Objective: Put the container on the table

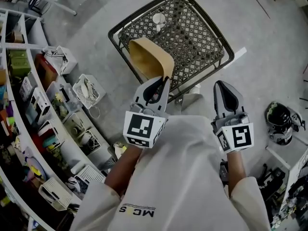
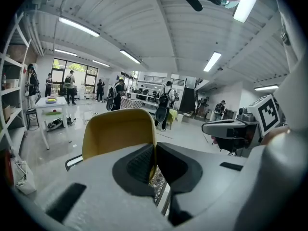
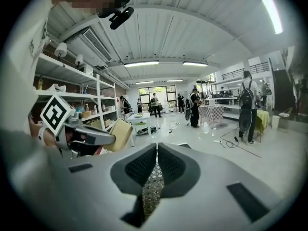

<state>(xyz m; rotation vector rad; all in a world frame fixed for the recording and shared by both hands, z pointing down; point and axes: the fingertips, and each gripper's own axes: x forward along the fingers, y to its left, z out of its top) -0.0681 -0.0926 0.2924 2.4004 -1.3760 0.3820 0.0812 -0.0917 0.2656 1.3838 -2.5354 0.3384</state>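
Observation:
A tan yellow container (image 1: 149, 59) hangs tilted over the near left edge of a black wire-mesh table (image 1: 202, 42). My left gripper (image 1: 161, 83) is shut on its near wall. In the left gripper view the container (image 2: 118, 131) rises ahead, its thin wall pinched where the jaws meet at my left gripper (image 2: 154, 150). My right gripper (image 1: 224, 86) is shut with nothing in it, just off the table's front edge. In the right gripper view my right gripper (image 3: 157, 153) has its jaws pressed together over the mesh (image 3: 153, 186), and the container (image 3: 119, 134) shows at the left.
A small white object (image 1: 159, 19) sits on the table's far side. Curved shelves (image 1: 29, 105) packed with boxes run down the left, with white baskets (image 1: 89, 90) on the floor beside them. A black round device (image 1: 281, 121) stands at the right. Several people stand far off.

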